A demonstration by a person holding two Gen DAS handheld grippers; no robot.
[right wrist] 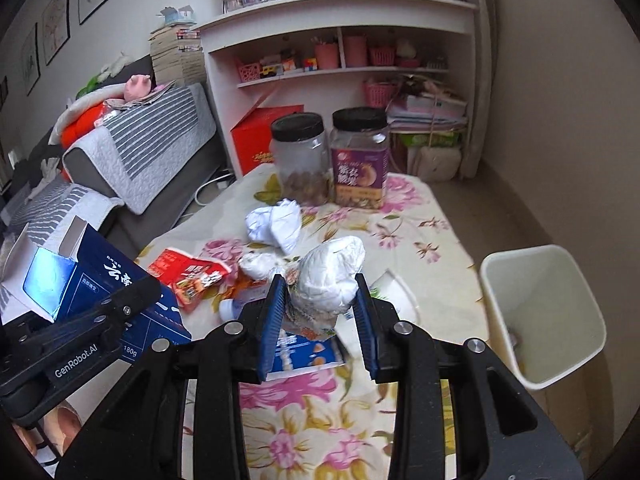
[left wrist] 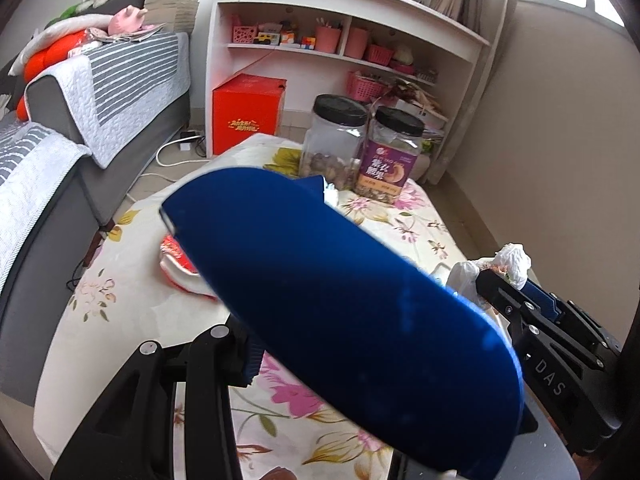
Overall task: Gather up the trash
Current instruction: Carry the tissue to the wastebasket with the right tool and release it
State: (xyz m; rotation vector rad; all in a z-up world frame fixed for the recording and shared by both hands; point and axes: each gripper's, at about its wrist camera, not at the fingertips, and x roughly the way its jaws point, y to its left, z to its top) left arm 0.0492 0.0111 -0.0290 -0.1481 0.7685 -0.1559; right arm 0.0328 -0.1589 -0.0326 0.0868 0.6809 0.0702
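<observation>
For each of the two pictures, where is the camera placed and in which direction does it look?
Left wrist: sits on the left gripper, looking across the floral table; a blue box it holds fills the view.
Right wrist: sits on the right gripper, looking over the table at two jars, holding a crumpled white bag; a white bin stands right.
Shared: jars, table, shelf unit, each other's gripper.
</observation>
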